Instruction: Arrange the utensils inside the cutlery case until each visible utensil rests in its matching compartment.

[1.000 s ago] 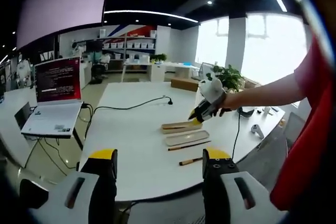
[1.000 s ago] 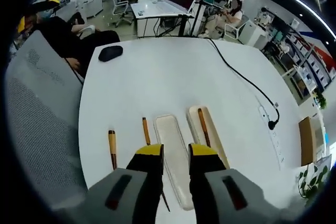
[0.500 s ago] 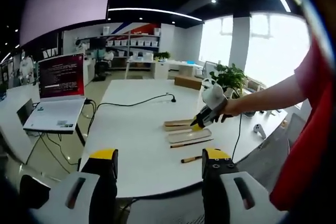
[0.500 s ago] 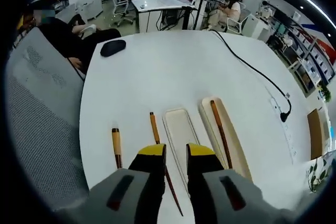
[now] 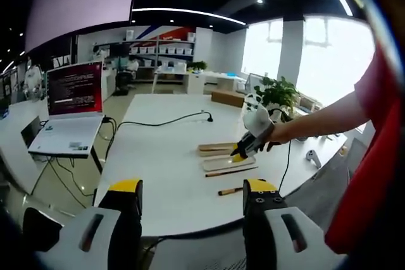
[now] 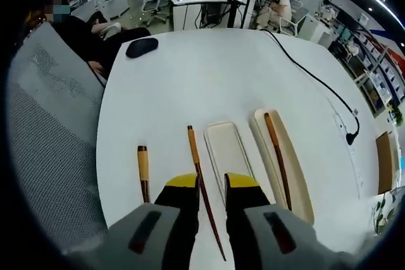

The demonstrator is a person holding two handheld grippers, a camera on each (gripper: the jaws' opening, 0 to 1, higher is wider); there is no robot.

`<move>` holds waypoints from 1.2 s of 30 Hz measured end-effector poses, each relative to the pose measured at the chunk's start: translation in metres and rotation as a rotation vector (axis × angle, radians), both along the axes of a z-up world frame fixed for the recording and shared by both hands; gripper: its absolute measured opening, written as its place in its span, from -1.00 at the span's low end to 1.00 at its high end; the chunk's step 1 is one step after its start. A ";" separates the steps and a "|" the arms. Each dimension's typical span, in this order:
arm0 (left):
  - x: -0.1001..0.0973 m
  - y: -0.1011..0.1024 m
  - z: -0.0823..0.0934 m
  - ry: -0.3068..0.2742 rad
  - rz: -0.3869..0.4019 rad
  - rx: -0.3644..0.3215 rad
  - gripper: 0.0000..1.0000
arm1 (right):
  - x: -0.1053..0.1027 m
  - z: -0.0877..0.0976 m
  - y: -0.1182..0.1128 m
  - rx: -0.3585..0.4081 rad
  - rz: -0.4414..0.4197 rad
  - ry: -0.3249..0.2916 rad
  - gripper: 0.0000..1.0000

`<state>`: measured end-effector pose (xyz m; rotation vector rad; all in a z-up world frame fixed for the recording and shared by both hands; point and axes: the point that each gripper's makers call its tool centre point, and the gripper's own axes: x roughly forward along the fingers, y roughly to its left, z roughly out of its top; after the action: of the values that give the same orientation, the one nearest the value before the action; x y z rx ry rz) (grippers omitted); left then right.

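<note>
Hovering my right tongs [image 6: 211, 183], slightly parted and empty, over a chopstick [image 6: 200, 181] beside the case [image 6: 226, 150]; another chopstick [image 6: 277, 150] lies in the tray [image 6: 297, 175]. Left tongs [image 5: 193, 191] gape wide, empty.

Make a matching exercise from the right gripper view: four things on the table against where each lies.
Things:
1. long utensil
2. chopstick
3. short utensil
4. mouse

Places:
A. on the bare table, farthest from the case
B. inside the case half
C. far end of the table, near the chair
D. on the table beside the empty tray

Pairs: 1-B, 2-D, 3-A, 4-C
</note>
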<state>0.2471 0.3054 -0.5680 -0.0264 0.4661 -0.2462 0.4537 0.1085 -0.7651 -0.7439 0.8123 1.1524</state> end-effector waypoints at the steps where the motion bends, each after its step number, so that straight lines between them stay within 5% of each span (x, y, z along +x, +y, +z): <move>1: 0.000 0.000 0.000 0.001 0.000 0.000 0.31 | -0.001 -0.001 0.000 -0.001 0.001 0.001 -0.76; 27: 0.001 0.002 0.001 0.003 -0.015 0.007 0.31 | -0.010 -0.020 0.001 -0.031 0.034 0.030 -0.79; 36: 0.003 0.001 0.001 0.009 -0.021 0.012 0.30 | -0.015 -0.040 -0.001 -0.118 0.121 0.020 -0.79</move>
<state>0.2499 0.3066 -0.5672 -0.0107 0.4766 -0.2635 0.4389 0.1074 -0.8051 -0.8905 0.8671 1.2288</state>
